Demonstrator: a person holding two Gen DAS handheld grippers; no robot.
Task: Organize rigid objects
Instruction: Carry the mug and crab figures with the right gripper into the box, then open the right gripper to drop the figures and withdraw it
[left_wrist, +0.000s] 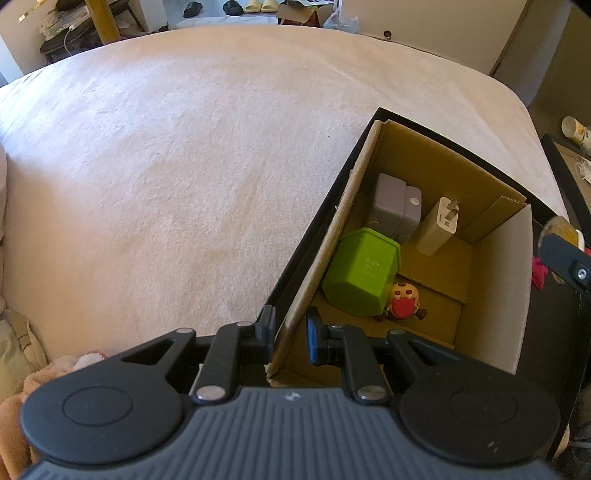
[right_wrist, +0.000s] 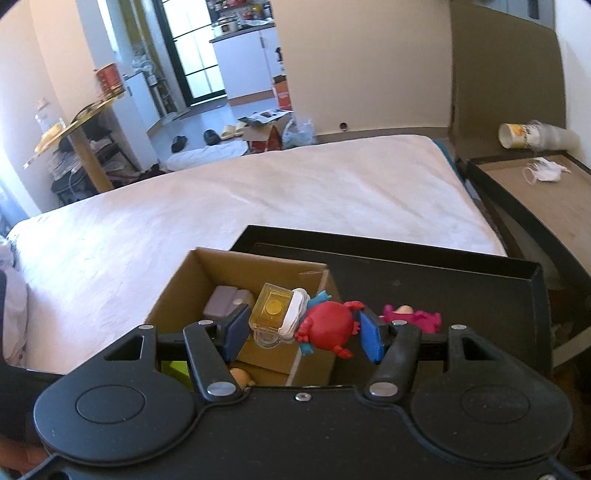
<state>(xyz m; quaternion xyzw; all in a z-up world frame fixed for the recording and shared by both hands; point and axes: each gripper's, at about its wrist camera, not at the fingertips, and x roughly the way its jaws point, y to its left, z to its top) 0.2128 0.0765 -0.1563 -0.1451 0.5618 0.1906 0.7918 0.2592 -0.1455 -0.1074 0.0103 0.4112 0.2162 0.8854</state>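
Your right gripper (right_wrist: 301, 332) clamps a red crab toy (right_wrist: 328, 328) with a yellow clear-plastic piece (right_wrist: 273, 310) across the pads; that lopsided hold could slip and drop it outside the cardboard box (right_wrist: 177, 291) just beyond. Your left gripper (left_wrist: 290, 332) pinches the box's wall (left_wrist: 332, 240); inside lie a green container (left_wrist: 360, 273) and chargers (left_wrist: 397, 206).

Left hand-held gripper (left_wrist: 290, 326) steeply down, jaws nearly closed, right hand-held gripper (right_wrist: 303, 330) angled down, jaws half-spread
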